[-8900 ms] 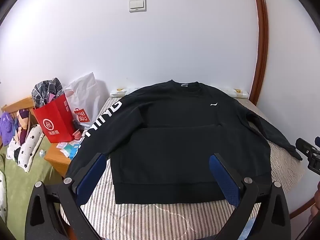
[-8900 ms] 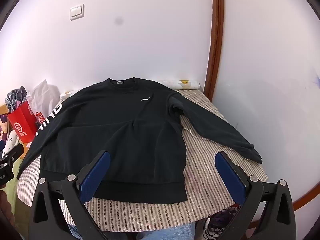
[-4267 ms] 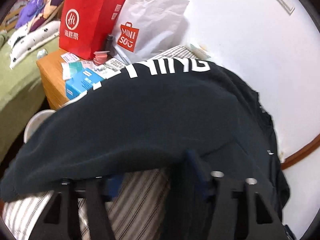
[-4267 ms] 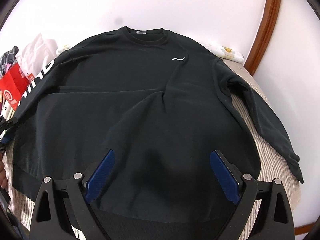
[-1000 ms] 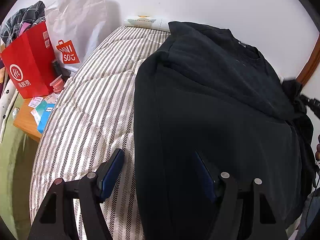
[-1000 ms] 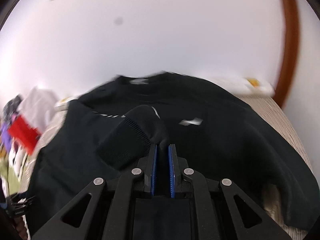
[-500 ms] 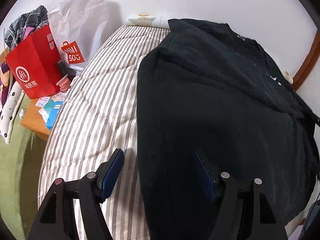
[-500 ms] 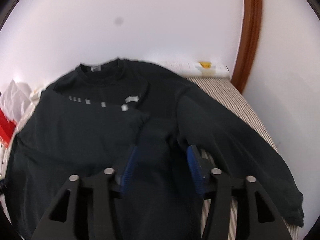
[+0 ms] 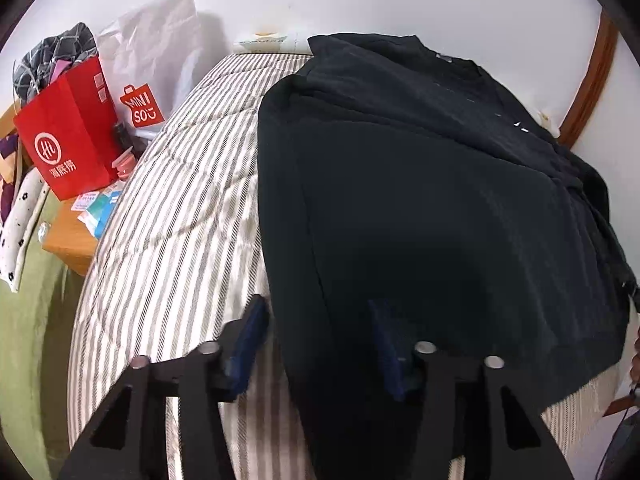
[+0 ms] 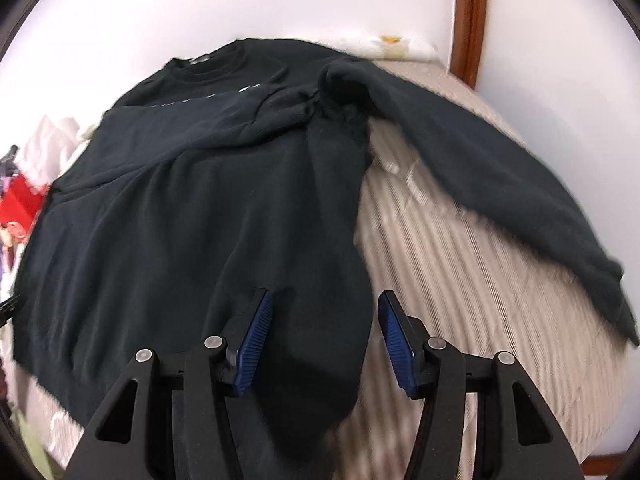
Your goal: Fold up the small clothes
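Note:
A black sweatshirt lies on the striped bed cover, neck toward the wall. Its left sleeve is folded across the chest, with the cuff lying near the right shoulder. The right sleeve stretches out over the bed to the right. My left gripper is closing over the sweatshirt's folded left edge; fabric lies between the blue pads, which do not press on it. My right gripper is open above the garment's near right side, and nothing is held.
A red paper bag and a white shopping bag stand on a wooden nightstand left of the bed. Green bedding lies beyond it. A brown door frame rises at the back right.
My right gripper let go of the left sleeve cuff on the chest, opened and drew back toward the near right side. The left gripper's jaws narrowed around the folded left edge.

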### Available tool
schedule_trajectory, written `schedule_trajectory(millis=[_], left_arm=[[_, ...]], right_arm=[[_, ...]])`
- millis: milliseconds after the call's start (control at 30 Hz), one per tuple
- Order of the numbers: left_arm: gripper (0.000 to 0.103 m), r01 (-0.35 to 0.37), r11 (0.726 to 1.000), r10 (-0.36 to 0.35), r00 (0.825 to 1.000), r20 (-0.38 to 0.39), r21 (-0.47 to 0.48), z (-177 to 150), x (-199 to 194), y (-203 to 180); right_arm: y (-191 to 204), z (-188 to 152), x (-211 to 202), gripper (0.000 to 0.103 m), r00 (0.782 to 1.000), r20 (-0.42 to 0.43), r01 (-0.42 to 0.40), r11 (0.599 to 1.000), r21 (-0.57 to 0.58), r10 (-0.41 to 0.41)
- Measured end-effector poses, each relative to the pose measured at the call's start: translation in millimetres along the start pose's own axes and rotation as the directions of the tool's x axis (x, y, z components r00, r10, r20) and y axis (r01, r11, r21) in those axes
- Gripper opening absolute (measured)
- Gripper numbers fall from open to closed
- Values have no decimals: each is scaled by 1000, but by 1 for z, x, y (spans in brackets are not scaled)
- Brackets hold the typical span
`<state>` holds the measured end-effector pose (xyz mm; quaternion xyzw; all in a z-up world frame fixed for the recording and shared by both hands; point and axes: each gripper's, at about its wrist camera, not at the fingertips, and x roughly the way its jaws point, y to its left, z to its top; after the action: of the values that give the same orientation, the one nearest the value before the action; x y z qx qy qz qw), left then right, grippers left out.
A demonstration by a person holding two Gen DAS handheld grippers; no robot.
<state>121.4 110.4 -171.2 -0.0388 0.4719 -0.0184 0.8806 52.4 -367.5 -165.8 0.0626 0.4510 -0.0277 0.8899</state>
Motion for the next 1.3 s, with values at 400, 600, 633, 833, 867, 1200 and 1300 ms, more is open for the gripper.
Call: schedule_trajectory(millis=[400, 600, 633, 833, 867, 1200, 1300], left_arm=[[7, 43, 996, -43, 999, 2, -73, -22, -22, 7], [7, 46, 998, -47, 999, -13, -39, -51, -41, -1], [7, 44, 999, -45, 999, -12, -31, -58, -43, -2], [7, 66, 996, -68, 997, -26, -54, -71, -45, 0], [11, 66, 996, -68, 997, -28, -55, -70, -44, 0], [19, 9, 998, -10, 1000, -16, -65, -37, -42, -3], [23, -3, 997, 3, 1000, -9, -73, -17, -38, -1]], right_arm=[[18, -37, -25, 7, 998, 47, -38, 996, -81, 42], [-6, -47, -50, 7, 996, 62, -66, 996, -61, 69], [-6, -51, -52, 7, 996, 59, -63, 996, -68, 67], [-5, -65, -51, 7, 999, 31, -33, 994, -100, 36], [-3, -63, -49, 8, 999, 32, -21, 994, -107, 25], [22, -12, -74, 43, 987, 152, 70, 987, -142, -48], [42, 13, -73, 45, 985, 169, 46, 987, -155, -20]])
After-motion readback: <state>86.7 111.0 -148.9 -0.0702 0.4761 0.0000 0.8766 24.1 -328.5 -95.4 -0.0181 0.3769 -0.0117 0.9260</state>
